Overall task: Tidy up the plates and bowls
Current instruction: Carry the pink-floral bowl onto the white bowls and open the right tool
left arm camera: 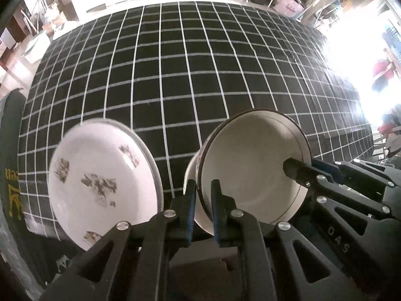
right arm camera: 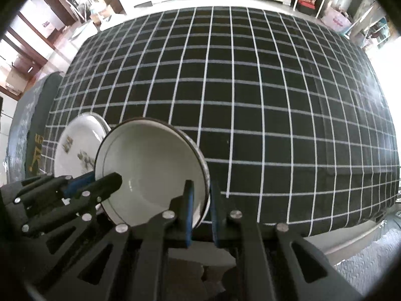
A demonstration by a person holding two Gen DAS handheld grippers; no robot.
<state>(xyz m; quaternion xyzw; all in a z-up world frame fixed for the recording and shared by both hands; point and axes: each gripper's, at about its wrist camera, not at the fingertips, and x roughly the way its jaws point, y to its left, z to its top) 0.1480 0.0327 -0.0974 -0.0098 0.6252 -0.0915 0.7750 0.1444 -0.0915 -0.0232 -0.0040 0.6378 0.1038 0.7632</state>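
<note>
Both grippers, left gripper (left arm camera: 203,200) and right gripper (right arm camera: 200,200), clamp opposite rims of 1 white bowl (left arm camera: 253,165), likely for balance; the patterned plate (left arm camera: 100,180) sits just left.

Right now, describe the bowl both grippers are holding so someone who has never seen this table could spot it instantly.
Start at the black tablecloth with white grid lines. At its near left edge, the plain white bowl is pinched at opposite rim sides by the left gripper and the right gripper. Unlike the shallower dish with grey-brown floral prints beside it, it has a bare inside and dark rim.
</note>
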